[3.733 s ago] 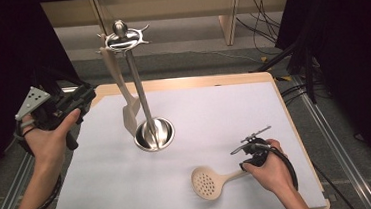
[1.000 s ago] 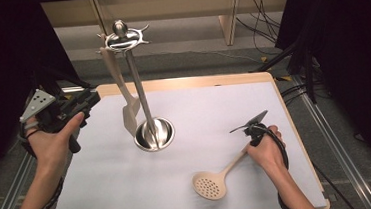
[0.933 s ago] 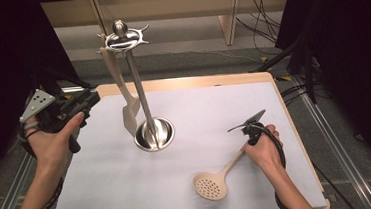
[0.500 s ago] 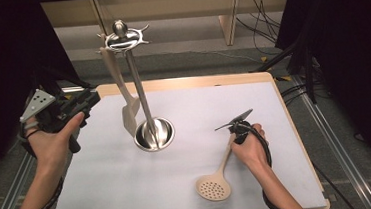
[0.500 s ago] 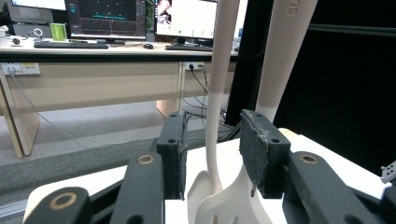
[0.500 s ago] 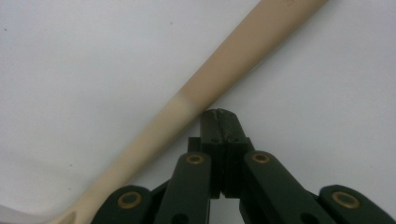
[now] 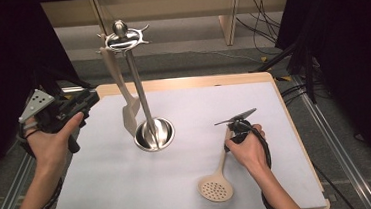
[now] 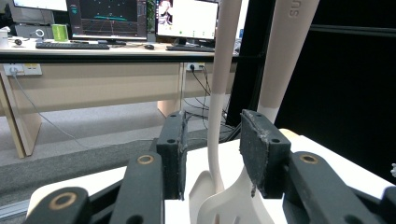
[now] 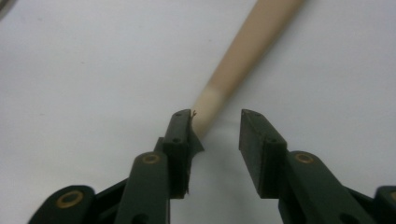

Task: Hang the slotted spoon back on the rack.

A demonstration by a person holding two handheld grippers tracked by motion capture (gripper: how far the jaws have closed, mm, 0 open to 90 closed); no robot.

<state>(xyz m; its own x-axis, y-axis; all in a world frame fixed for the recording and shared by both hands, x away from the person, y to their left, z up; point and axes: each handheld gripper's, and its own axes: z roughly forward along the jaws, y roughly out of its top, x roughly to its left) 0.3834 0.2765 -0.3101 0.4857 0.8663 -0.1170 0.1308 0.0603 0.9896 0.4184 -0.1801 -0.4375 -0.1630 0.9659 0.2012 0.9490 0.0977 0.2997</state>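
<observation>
Letters "SU" readable on hanging spatula (image 8: 289, 46). Skimmer (image 7: 217, 179) flat on desk (image 7: 284, 107), handle between just-opened right hand-held gripper (image 9: 215, 128); left hand-held gripper (image 8: 212, 142) spread, empty.

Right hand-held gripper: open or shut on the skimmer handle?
Open. The right hand-held gripper has just been opening; its jaws stand apart around the skimmer handle, which lies on the white table, with a gap at one pad.
</observation>
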